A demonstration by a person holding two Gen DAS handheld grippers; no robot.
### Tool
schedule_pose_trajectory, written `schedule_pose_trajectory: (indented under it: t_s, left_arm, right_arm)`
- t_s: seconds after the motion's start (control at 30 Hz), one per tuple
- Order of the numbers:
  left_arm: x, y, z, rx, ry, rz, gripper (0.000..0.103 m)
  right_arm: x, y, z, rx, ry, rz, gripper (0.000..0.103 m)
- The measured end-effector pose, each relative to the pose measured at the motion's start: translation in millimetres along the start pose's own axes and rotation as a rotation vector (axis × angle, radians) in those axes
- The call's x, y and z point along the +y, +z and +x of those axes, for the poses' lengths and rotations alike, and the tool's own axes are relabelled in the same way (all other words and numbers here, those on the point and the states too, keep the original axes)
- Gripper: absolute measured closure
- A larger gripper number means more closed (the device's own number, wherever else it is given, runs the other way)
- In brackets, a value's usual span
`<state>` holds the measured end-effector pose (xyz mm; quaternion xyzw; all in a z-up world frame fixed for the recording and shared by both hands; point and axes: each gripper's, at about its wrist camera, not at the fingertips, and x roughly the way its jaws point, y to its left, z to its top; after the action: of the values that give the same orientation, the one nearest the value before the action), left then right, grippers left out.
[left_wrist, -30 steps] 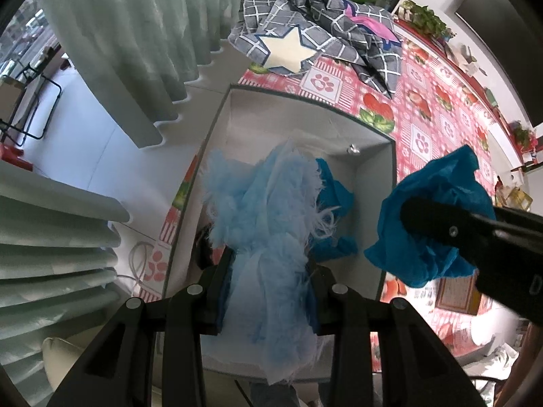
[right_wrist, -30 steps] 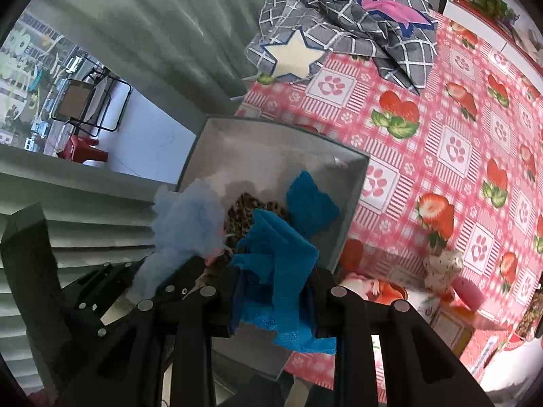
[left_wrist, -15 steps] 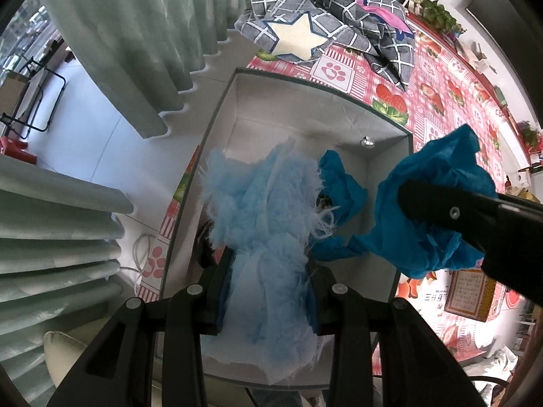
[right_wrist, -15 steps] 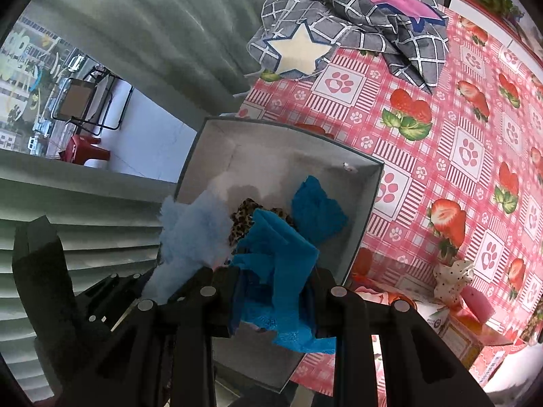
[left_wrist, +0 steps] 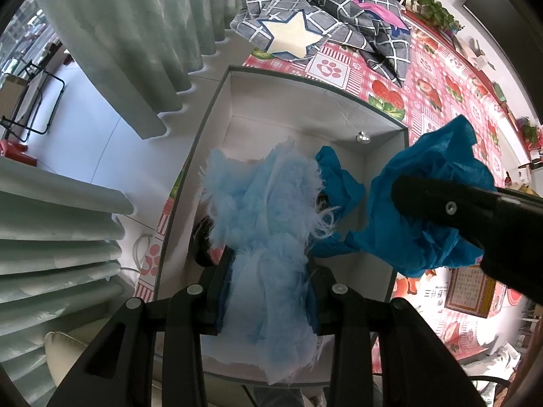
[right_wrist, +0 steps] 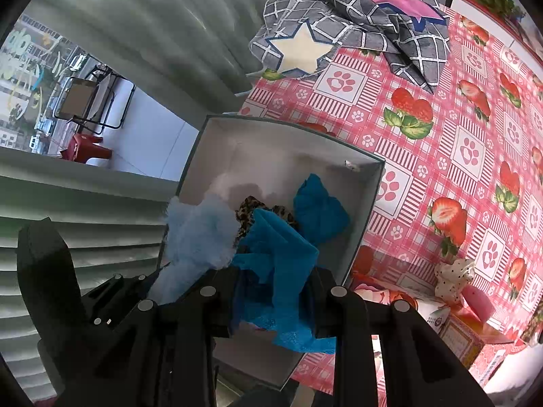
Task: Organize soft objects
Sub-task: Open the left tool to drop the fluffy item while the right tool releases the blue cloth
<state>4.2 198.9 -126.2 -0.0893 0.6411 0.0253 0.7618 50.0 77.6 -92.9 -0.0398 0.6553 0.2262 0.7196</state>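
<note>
We hold a pale blue fluffy cloth (left_wrist: 261, 224) pinched between the jaws of our left gripper (left_wrist: 268, 288), hanging over the near end of an open grey box (left_wrist: 305, 84) with a white inside. Just to the right of it, our right gripper (right_wrist: 275, 302) has its jaws pressed onto a teal cloth (right_wrist: 278, 271), which hangs above the box's near right corner. Inside the box, past both held cloths, lie a second teal cloth (right_wrist: 319, 210) toward the right wall and a leopard-print cloth (right_wrist: 249, 208) partly hidden beside it. The box sits at the edge of a table covered by a pink tablecloth (right_wrist: 458, 129) printed with strawberries and paw prints. Beyond the box's far end a grey checked fabric with a cream star (right_wrist: 339, 30) lies crumpled on the tablecloth. To the left of the box hang pale green curtains (left_wrist: 118, 34). To the box's near right we see a small white polka-dot item (right_wrist: 453, 276) and a small carton (right_wrist: 458, 335).
</note>
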Motion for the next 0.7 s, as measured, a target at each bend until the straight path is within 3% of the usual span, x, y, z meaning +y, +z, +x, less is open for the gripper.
schedule_pose_trajectory:
  t_s: [0.7]
  left_arm:
    - [3.9,-1.7,0.5,-0.009,-0.005,-0.001,0.063]
  right_arm:
    - [1.7,2.6,-7.5,-0.035,0.022,-0.009,0.072]
